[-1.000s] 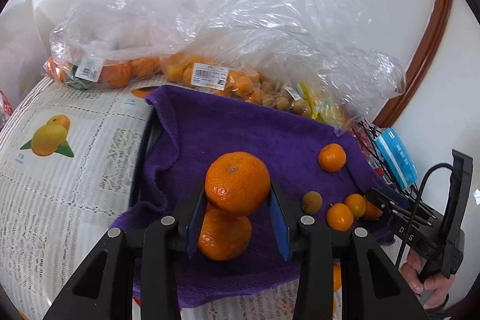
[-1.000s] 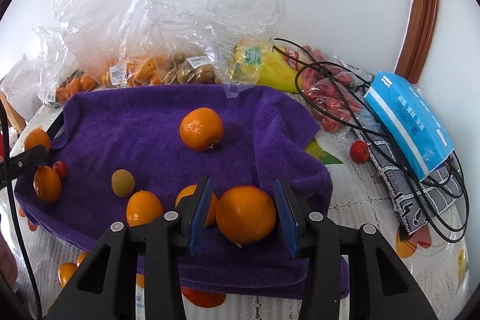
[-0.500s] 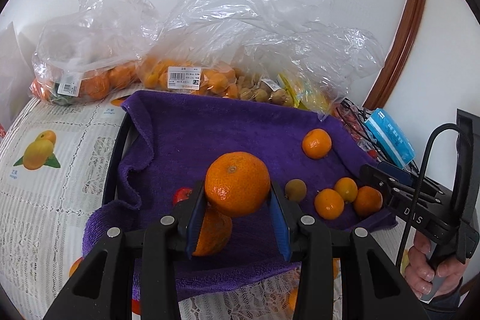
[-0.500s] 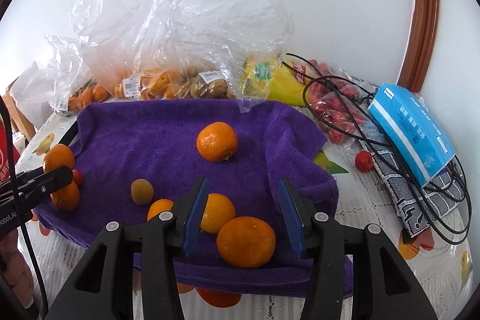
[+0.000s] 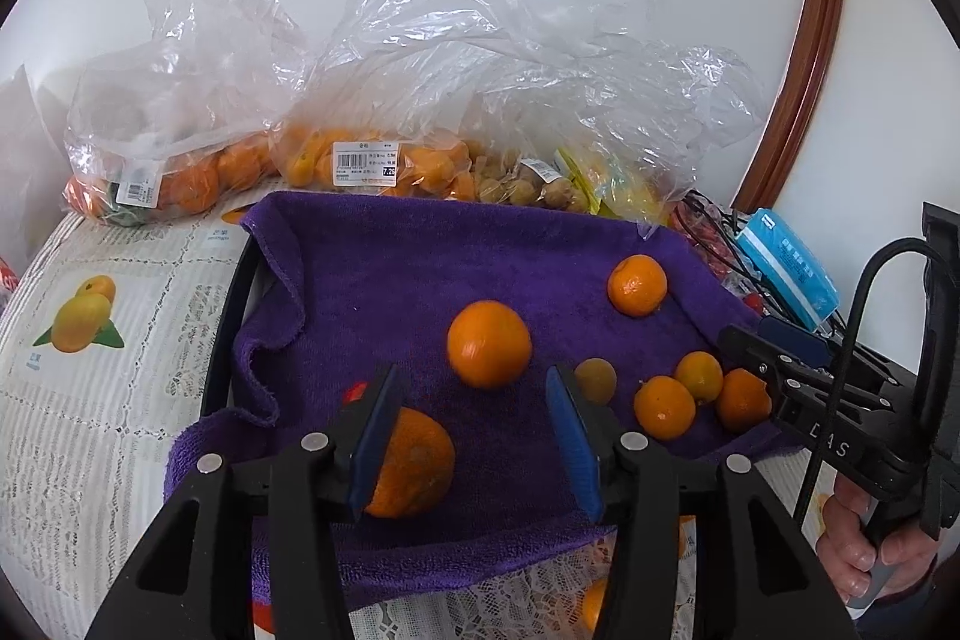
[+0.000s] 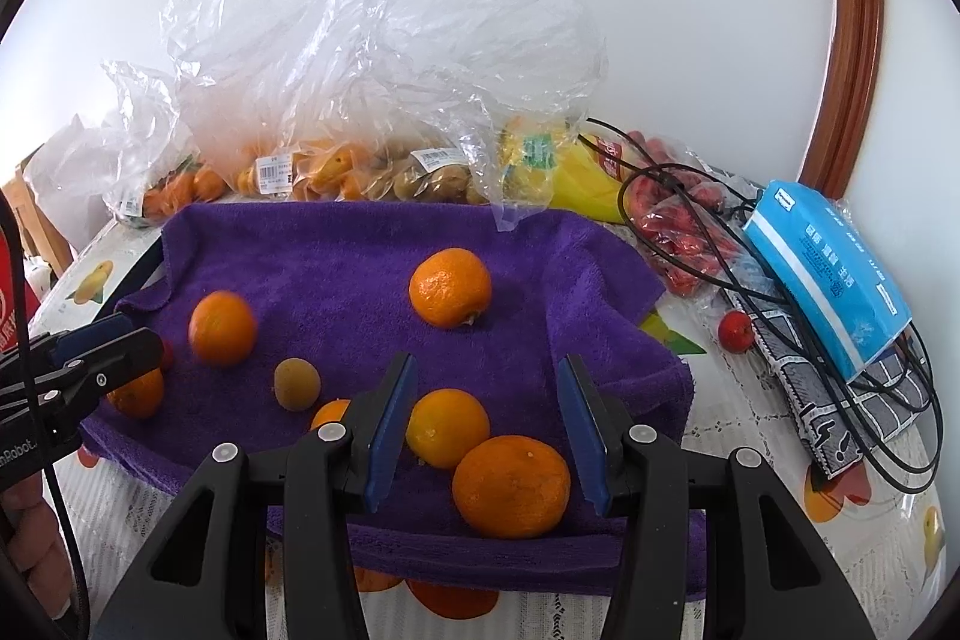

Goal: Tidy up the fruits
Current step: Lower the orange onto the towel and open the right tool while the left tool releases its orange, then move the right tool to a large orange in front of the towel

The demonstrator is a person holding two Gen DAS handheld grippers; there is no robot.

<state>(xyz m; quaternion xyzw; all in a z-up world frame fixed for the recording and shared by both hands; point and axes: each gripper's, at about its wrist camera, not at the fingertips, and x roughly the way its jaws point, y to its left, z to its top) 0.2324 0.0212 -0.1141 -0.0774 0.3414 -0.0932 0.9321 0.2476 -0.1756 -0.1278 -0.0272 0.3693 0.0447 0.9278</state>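
A purple towel [image 5: 420, 268] holds several oranges. My left gripper [image 5: 474, 400] has its jaws opening, and the pads touch nothing. An orange [image 5: 489, 343] sits blurred on the towel just beyond its fingertips; in the right wrist view the same orange [image 6: 222, 328] lies beside the left gripper [image 6: 90, 358]. Another orange [image 5: 414, 460] lies under the left finger. My right gripper [image 6: 487, 370] is open over the towel [image 6: 336, 268]. A large orange [image 6: 510, 487] rests free below its fingers, next to a smaller one [image 6: 447, 427]. A small brown fruit [image 6: 296, 383] lies nearby.
Clear plastic bags of oranges [image 5: 360, 166] and brown fruit [image 6: 420, 175] line the back wall. A blue tissue pack [image 6: 822, 256], black cables [image 6: 720, 232] and a bag of red fruit [image 6: 678, 244] crowd the right. A loose red fruit [image 6: 737, 331] lies on the lace tablecloth [image 5: 90, 400].
The left gripper opened and let go of its orange, which now lies on the towel ahead. The right gripper opened, leaving its orange on the towel, and pulled back slightly.
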